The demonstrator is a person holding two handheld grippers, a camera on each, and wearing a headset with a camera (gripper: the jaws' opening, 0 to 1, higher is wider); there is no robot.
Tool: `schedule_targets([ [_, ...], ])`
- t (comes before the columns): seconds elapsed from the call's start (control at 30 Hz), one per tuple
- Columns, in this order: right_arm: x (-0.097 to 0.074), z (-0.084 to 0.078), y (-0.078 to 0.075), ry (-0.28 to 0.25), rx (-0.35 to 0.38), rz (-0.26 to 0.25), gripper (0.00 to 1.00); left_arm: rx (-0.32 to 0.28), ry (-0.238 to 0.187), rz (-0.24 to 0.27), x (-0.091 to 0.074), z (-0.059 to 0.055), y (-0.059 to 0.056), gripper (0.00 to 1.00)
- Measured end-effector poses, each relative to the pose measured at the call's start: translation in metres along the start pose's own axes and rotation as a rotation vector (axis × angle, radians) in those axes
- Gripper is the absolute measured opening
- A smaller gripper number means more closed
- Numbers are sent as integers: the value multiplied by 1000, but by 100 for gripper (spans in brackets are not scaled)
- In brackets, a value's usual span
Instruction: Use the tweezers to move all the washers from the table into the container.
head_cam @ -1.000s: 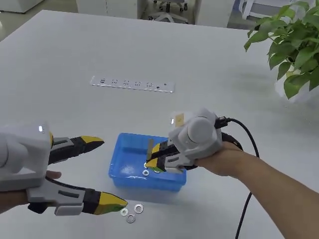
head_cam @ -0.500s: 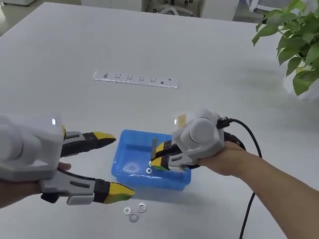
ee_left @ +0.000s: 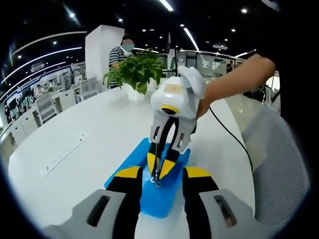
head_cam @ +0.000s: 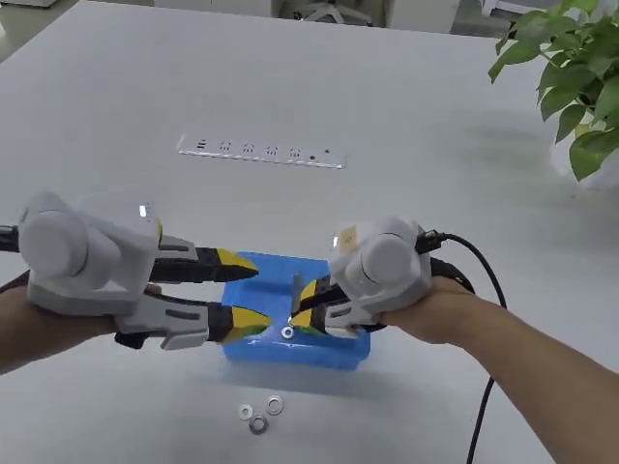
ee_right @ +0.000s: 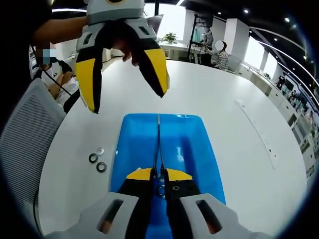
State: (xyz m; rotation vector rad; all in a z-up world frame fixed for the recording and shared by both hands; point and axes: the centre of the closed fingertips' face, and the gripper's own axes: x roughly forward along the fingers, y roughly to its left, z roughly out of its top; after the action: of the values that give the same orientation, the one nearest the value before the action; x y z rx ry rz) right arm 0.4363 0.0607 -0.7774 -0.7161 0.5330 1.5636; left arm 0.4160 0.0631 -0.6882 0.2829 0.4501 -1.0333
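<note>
Power strip (head_cam: 259, 152) (plant (head_cam: 571, 77) too) beyond container (head_cam: 290, 353)

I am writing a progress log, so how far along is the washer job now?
Done: I cannot tell whether earlier washers lie in the blue container. In hand: the right gripper pinches the tweezers, with one washer at their tips over the container. Left: three washers on the table beside it. The left gripper is open.

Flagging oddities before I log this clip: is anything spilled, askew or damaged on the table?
Nothing stands out. The blue container sits flat, three washers lie loose on the table beside it, not yet moved, and the right gripper holds the tweezers over the container.
</note>
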Motion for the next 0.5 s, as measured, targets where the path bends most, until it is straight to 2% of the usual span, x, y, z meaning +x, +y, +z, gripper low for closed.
schedule_targets([
  [0.07,0,0,0,0,-2,-1,9,15,9,-12,4,1,1,30],
  [0.3,0,1,1,1,-10,2,9,54,28,-33,16,3,6,24],
  [0.5,0,0,2,1,-16,5,9,67,31,-55,25,4,6,18],
])
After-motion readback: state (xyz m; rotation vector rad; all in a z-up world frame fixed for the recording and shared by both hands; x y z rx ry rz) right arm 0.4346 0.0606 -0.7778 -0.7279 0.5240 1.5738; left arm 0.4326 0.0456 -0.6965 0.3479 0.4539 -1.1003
